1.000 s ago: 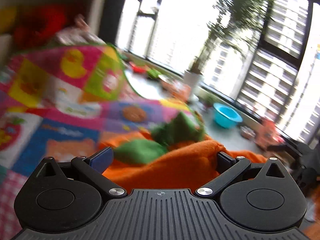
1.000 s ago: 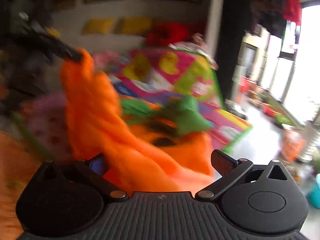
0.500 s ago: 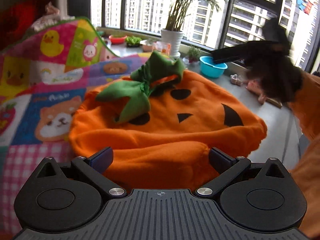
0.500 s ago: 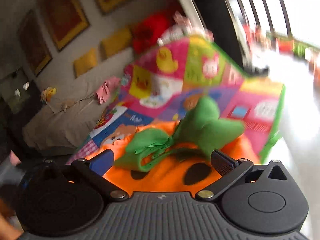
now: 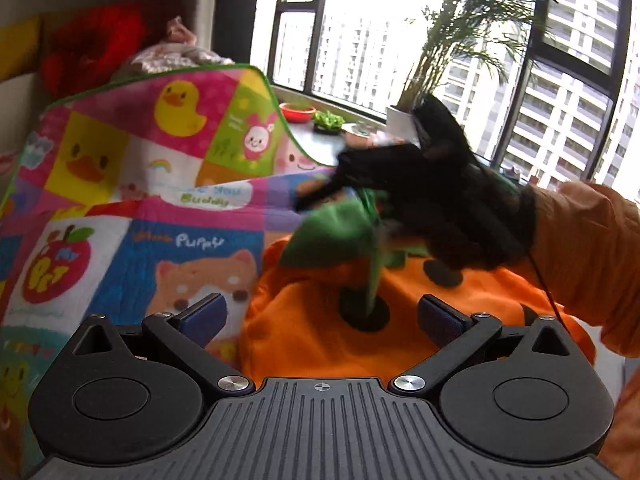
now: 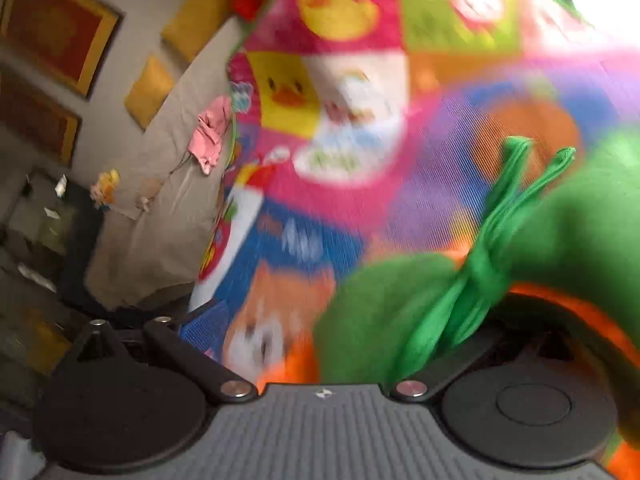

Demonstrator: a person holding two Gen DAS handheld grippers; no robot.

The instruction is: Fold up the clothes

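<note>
An orange pumpkin-face garment (image 5: 320, 332) lies on a colourful play mat (image 5: 132, 240), its green leaf collar (image 5: 332, 232) lifted at the far side. My left gripper (image 5: 322, 316) is open over the garment's near edge. My right gripper (image 5: 332, 184), held by a black-gloved hand (image 5: 460, 208) with an orange sleeve (image 5: 580, 248), reaches onto the collar. In the blurred right wrist view the green collar (image 6: 460, 300) drapes over the right gripper (image 6: 324, 322) and hides its right finger. The left finger (image 6: 204, 328) stands wide, so it is open.
The mat's far part (image 5: 160, 120) rises over a sofa with red and yellow cushions. A window ledge holds a potted plant (image 5: 400, 120) and small bowls (image 5: 298, 112). A beige covered surface with pink cloth (image 6: 208, 140) lies left of the mat.
The garment was swung down and now lies on the mat. My left gripper has drawn back to its near edge. The right gripper has dropped onto the green collar.
</note>
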